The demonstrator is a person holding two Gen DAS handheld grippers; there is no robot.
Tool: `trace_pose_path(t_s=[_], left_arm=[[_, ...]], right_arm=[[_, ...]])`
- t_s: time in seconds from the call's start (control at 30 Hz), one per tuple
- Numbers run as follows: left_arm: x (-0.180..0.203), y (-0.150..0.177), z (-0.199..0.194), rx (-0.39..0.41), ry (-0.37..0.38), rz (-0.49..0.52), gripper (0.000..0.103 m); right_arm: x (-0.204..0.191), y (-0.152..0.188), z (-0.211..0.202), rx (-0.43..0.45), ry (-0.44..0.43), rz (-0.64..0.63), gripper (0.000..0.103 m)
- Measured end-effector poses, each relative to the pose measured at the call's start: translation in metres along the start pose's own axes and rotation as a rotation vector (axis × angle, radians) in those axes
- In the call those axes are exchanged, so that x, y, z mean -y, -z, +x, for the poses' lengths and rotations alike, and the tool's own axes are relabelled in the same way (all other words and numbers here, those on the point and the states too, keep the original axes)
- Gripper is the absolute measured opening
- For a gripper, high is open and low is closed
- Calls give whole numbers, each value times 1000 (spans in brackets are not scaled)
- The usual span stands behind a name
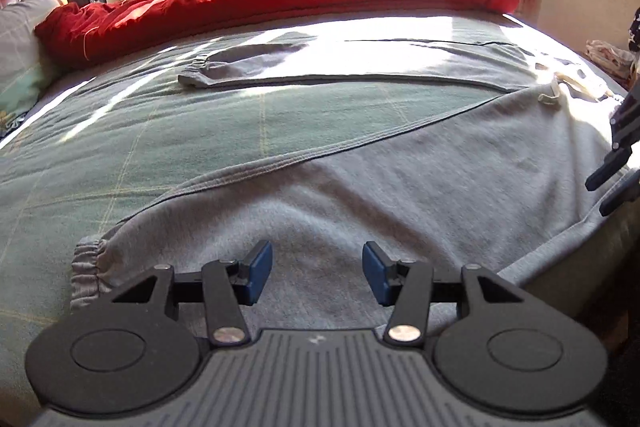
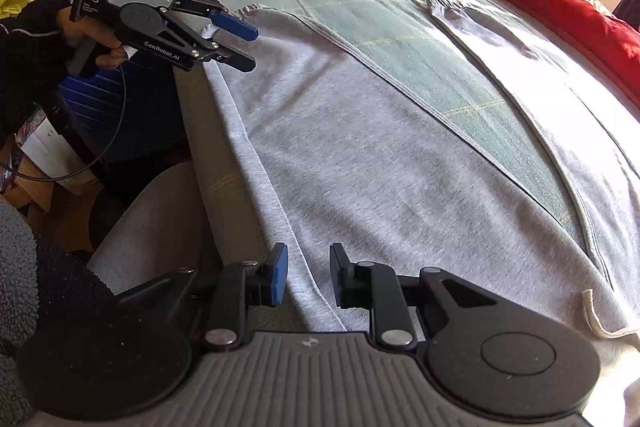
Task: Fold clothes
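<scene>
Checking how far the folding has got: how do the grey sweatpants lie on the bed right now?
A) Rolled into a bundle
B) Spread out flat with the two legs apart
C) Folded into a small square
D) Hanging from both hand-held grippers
B: the grey sweatpants lie flat on the green bedsheet, whose fabric shows between the two separated legs; neither open hand-held gripper grips them.
</scene>
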State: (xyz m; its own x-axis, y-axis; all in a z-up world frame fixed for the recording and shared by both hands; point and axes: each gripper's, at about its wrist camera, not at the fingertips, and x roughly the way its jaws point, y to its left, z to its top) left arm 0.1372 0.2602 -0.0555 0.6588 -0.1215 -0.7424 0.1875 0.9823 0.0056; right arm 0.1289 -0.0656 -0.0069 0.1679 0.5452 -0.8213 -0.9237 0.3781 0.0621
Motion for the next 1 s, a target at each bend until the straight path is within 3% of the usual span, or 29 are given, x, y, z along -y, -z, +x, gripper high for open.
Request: trace_pose_path(t_s=[0.13, 0.2, 0.37, 0.47, 0.57, 0.63, 0.73, 0.87, 1.0], left_arm=[[-26, 26, 1, -86, -51, -123, 52], [-33, 35, -8, -90, -52, -157, 52], [-23, 31, -25, -77, -144, -124, 51], [5, 8, -30, -19, -119, -50, 54], [48, -17, -23, 36, -64, 49, 59], [85, -32, -12, 62, -27, 133, 65], [140, -45, 11, 96, -21, 230, 66], [193, -50, 38, 95, 21, 297, 66], [217, -37, 53, 60, 15, 277, 67]], right_arm=[[5, 8, -5, 11, 20, 36, 28], [12, 14, -6, 16, 35, 77, 36], [40, 47, -12, 15, 102, 262, 37], [54, 67, -29, 52, 161, 365, 38], [65, 80, -50, 109, 263, 433, 48], [72, 90, -60, 133, 357, 467, 48], [83, 105, -65, 136, 487, 514, 49], [95, 135, -56, 99, 520, 606, 49], [95, 164, -57, 81, 530, 642, 50]])
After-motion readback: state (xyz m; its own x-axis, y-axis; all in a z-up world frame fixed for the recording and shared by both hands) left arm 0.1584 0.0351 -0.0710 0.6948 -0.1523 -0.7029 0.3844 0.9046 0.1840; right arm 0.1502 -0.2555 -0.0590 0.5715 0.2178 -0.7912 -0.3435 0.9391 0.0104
